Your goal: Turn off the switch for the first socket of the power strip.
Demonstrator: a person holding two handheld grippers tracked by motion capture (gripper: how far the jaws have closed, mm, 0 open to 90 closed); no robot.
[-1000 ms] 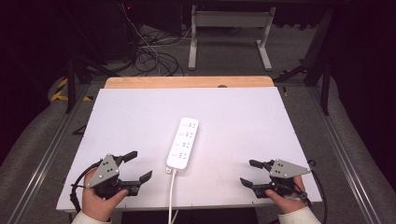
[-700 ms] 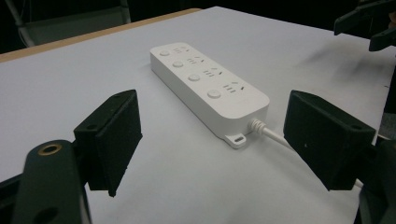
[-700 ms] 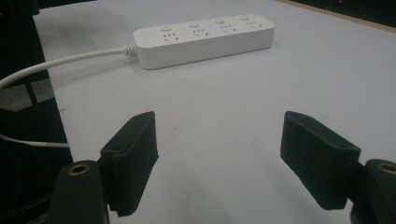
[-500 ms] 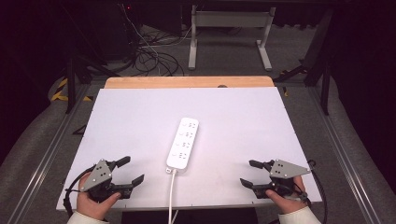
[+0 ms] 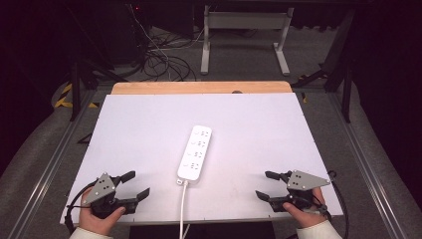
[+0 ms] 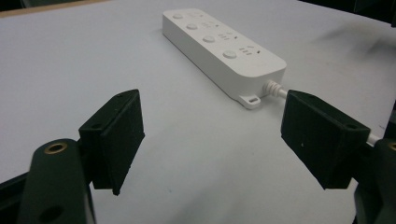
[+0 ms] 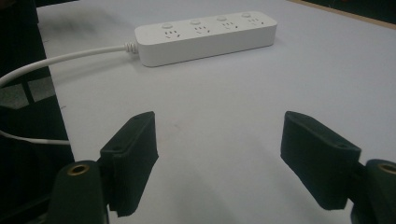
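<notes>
A white power strip [image 5: 195, 153] with several sockets and buttons lies near the middle of the white table top [image 5: 149, 129], and its white cable [image 5: 182, 204] runs off the front edge. In the left gripper view the power strip [image 6: 219, 44] lies ahead and to the right. The right gripper view has the power strip [image 7: 205, 35] ahead with its cable [image 7: 60, 58] trailing left. My left gripper [image 5: 135, 184] rests at the front left corner, open and empty. Near the front right corner my right gripper [image 5: 267, 185] is open and empty too.
A wooden strip [image 5: 199, 87] borders the table's far edge. Behind it stand a grey metal frame [image 5: 244, 35] and loose cables [image 5: 159, 55] on the floor. Metal rails [image 5: 50, 164] run along both sides of the table.
My left gripper has drawn back a little toward the front left corner and turned slightly. The right gripper and the power strip have stayed put.
</notes>
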